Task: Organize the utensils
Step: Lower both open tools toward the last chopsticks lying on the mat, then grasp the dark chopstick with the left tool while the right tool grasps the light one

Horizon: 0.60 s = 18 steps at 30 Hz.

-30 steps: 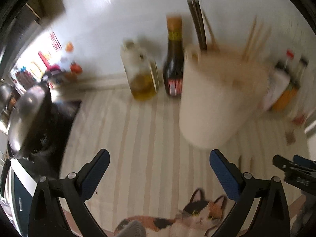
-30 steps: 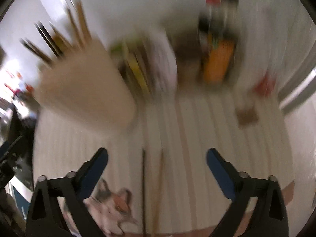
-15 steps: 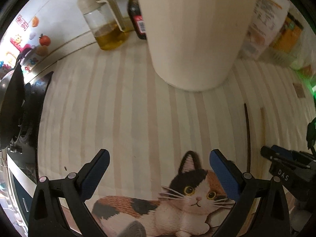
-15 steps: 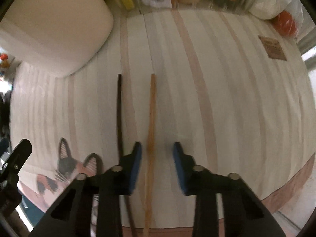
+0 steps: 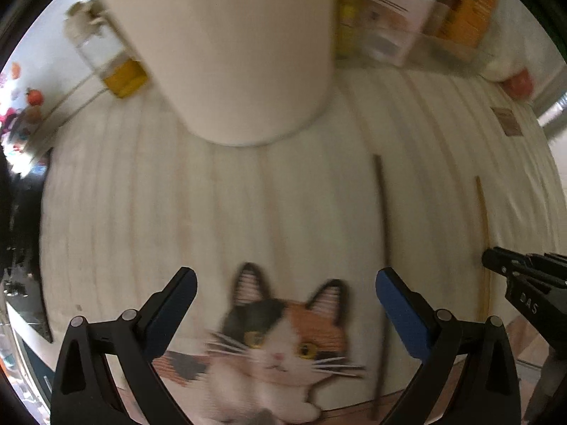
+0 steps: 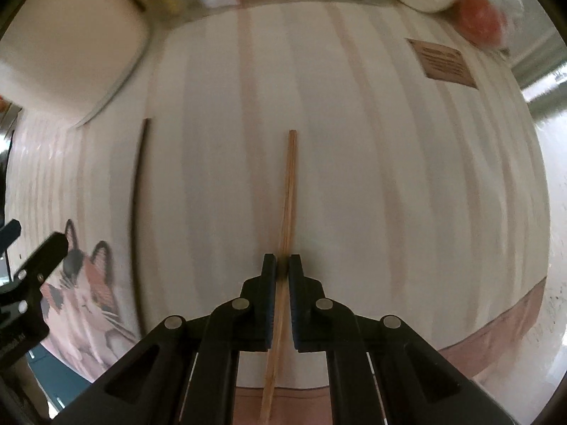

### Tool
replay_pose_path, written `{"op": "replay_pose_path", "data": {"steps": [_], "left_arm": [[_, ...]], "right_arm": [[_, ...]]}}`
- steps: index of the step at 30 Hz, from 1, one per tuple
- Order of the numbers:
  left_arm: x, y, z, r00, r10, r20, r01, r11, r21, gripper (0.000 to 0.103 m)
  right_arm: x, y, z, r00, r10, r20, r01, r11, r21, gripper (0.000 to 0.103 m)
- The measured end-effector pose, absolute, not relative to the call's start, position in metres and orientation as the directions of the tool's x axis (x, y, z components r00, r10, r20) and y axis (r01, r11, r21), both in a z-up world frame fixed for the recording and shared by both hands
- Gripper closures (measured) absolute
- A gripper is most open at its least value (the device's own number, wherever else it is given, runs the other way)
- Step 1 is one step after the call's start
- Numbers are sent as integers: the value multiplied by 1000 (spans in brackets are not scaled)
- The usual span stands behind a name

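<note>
A light wooden chopstick (image 6: pixel 288 191) lies on the striped mat, and my right gripper (image 6: pixel 282 265) is shut on it near its middle. The same chopstick (image 5: pixel 482 226) shows at the right of the left wrist view, running under the right gripper (image 5: pixel 496 260). A dark chopstick (image 6: pixel 136 212) lies parallel to its left, also seen as a dark chopstick (image 5: pixel 382 233) close beside my left gripper's right finger. My left gripper (image 5: pixel 285 283) hangs open above the cat picture (image 5: pixel 283 340), nothing between its jaws. The tall cream utensil holder (image 5: pixel 230 46) stands behind.
An oil bottle (image 5: pixel 117 67) stands left of the holder, food packets and boxes (image 5: pixel 464 17) at the back right. A red round item (image 6: pixel 478 17) and a brown label (image 6: pixel 443 62) sit at the mat's far right. The mat's pink border (image 6: pixel 496 333) runs along the near edge.
Both grippers came down toward the mat. The right jaws went from wide open to shut on the light chopstick. The left gripper stayed open and shifted over the cat picture.
</note>
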<state>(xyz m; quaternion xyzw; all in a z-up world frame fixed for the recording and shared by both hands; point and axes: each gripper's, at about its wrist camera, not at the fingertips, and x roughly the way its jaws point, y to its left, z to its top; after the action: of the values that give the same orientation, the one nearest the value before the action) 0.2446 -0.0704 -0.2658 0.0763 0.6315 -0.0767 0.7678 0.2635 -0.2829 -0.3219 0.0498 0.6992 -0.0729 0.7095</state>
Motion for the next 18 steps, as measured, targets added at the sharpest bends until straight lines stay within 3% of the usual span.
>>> {"op": "replay_pose_path", "data": {"steps": [3, 6, 12, 14, 15, 18], "left_arm": [[242, -95, -275, 142, -68, -988, 261, 965, -29, 3], [240, -119, -285, 98, -91, -991, 309, 949, -56, 15], [236, -142, -296, 106, -71, -992, 350, 936, -30, 58], [236, -141, -296, 112, -72, -991, 346, 938, -29, 86], [236, -139, -296, 113, -65, -991, 344, 939, -23, 94], [237, -119, -298, 116, -52, -992, 306, 952, -15, 98]], "right_arm": [[263, -301, -321, 12, -31, -999, 195, 980, -28, 96], [260, -319, -323, 18, -10, -1000, 216, 976, -6, 96], [253, -334, -321, 27, -3, -1000, 218, 976, 3, 96], [252, -340, -322, 29, 2, -1000, 216, 976, 8, 96], [251, -340, -321, 29, 3, -1000, 214, 977, 9, 96], [248, -336, -320, 30, -8, -1000, 197, 980, -2, 96]]}}
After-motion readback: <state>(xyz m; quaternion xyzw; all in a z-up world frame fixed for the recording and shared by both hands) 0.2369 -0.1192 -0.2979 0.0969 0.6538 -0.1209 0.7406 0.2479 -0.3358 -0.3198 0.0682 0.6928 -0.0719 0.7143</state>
